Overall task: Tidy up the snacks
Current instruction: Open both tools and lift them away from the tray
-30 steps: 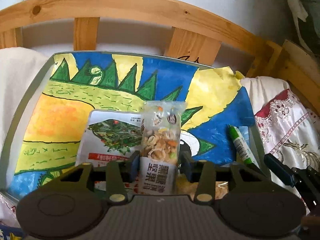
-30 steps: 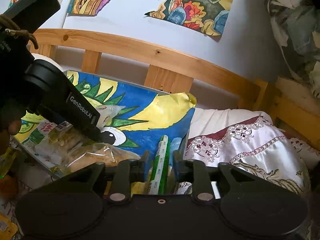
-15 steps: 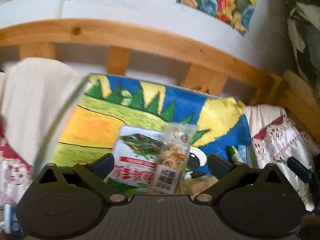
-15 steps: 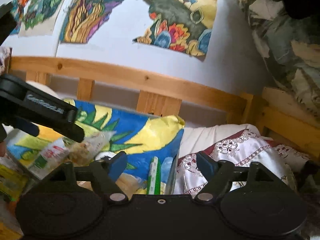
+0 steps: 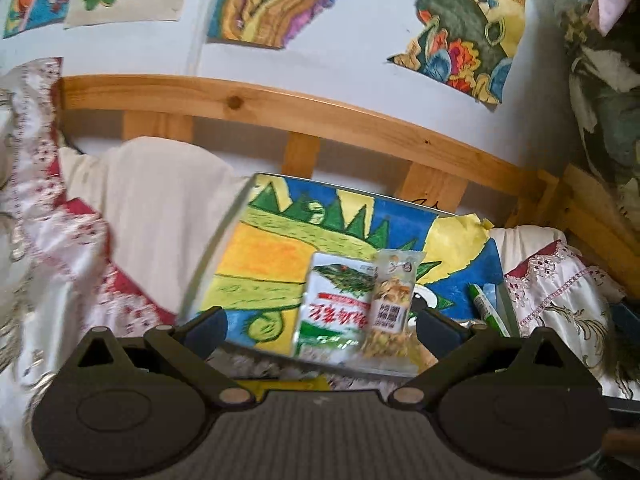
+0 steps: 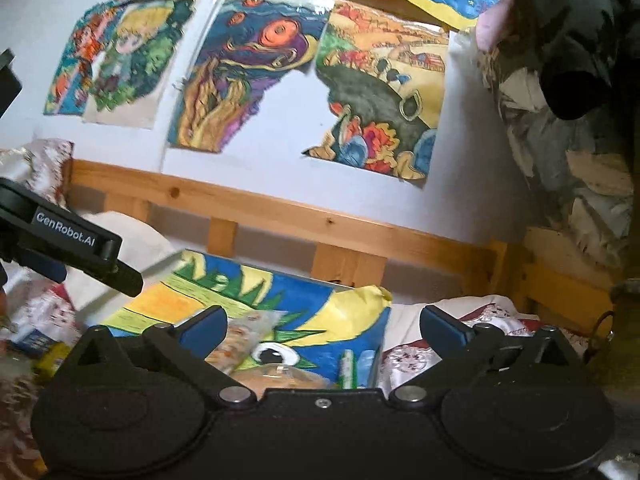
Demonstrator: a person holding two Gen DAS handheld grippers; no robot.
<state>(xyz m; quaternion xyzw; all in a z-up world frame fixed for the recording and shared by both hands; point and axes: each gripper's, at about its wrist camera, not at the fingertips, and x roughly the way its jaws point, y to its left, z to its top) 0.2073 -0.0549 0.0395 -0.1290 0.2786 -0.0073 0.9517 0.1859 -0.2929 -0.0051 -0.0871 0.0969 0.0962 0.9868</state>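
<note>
Between the spread fingers of the left gripper (image 5: 318,330), and a little ahead of them, two snack packets lie side by side on a tray (image 5: 224,240) lined with a bright crayon drawing. A white-and-green seaweed packet (image 5: 336,306) sits nearer the left finger, and a narrow clear nut-mix packet (image 5: 394,294) lies just beside it on the right, its edge overlapping the first. Neither packet touches a pad. The jaws stand at their widest, having just been opening, and they hold nothing. Off beyond the right finger, a green-and-white stick packet (image 5: 486,308) rests along the tray's right edge.

The right gripper (image 6: 322,328) is likewise spread to its full width, its jaws having just opened, with nothing between the pads. Ahead of it and below lies the same painted tray (image 6: 376,356), with the stick packet (image 6: 346,366) near that edge (only its upper end shows above the gripper body). A clear bag of something pale brown (image 6: 280,376) sits just in front of the gripper body. To the far left of this claw, the other gripper's dark finger (image 6: 96,258) reaches in over the bedding.

Behind the tray runs a wooden bed rail (image 5: 320,116), and drawings (image 6: 376,92) are stuck on the white wall above.
</note>
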